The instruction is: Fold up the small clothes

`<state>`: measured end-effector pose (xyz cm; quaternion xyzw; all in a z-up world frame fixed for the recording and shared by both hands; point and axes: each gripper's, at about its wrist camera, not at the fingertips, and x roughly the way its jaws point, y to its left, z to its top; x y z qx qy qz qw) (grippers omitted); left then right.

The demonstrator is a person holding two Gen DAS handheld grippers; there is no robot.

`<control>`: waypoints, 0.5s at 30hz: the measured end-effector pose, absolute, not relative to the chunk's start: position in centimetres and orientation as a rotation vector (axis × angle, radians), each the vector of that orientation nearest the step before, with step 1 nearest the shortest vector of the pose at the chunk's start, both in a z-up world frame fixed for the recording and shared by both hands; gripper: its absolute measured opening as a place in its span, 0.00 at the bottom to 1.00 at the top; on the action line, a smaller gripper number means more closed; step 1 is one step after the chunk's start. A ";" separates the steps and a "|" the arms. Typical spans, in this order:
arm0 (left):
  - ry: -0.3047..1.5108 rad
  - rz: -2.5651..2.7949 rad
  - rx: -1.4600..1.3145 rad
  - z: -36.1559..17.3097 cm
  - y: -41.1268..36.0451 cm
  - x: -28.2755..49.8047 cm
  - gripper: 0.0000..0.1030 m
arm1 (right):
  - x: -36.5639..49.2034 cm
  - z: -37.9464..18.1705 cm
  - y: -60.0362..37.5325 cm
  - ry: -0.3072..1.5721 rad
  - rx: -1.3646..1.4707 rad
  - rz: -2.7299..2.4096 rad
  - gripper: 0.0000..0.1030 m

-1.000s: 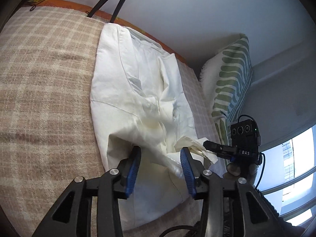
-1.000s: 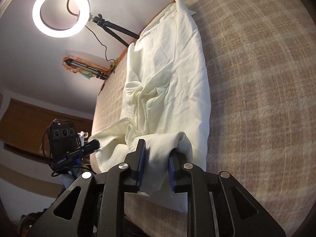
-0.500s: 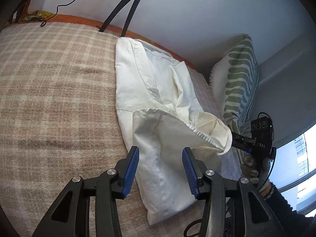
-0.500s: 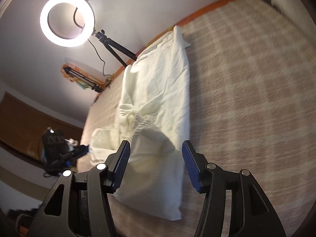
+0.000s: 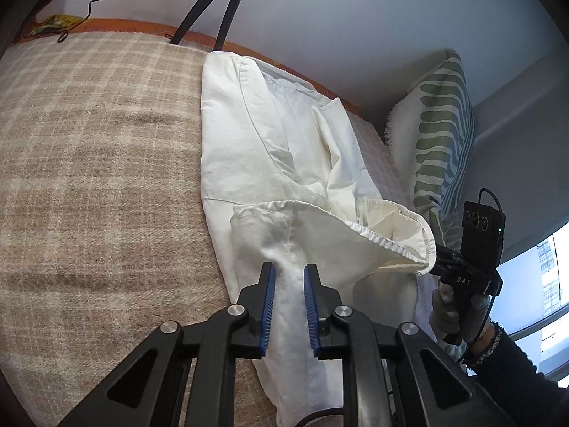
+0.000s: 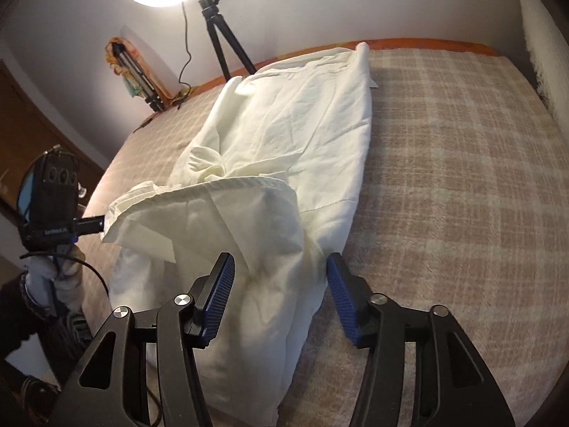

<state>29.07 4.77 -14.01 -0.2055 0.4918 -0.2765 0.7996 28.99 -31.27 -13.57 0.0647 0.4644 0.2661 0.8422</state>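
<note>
Two grippers on one garment, unevenly loaded: the left gripper (image 5: 288, 277) is clamped on a bunched ridge of the cream garment (image 5: 270, 135), blue pads pinched in with cloth between them, while the right gripper (image 6: 281, 277) sits wide apart, straddling the near end of the cloth and holding nothing. The garment lies lengthwise on the plaid blanket (image 6: 462, 178), far end flat near the orange bed edge (image 5: 124, 26), near end partly doubled back, with the hemmed edge lifted and sagging in an open loop. Likely step: carrying the near half over the far half. Main risk: only one corner is held, so if the left side pulls forward alone the free side will drag and the fold will land skewed or bunched. Second risk: the left grip looks to be on a gathered ridge, possibly several layers, so lifting could haul the bottom layer too and shift the whole piece on the fuzzy blanket. Third: the right jaws could close on a different layer than intended, since the hem there is folded over itself. The striped cushion (image 5: 441, 135) and the light tripod (image 6: 220, 42) are clear of the path.
</note>
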 end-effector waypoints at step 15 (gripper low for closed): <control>0.973 -0.550 -0.371 -12.7 5.1 28.4 0.09 | 28.5 -12.5 -33.6 0.960 0.275 0.539 0.07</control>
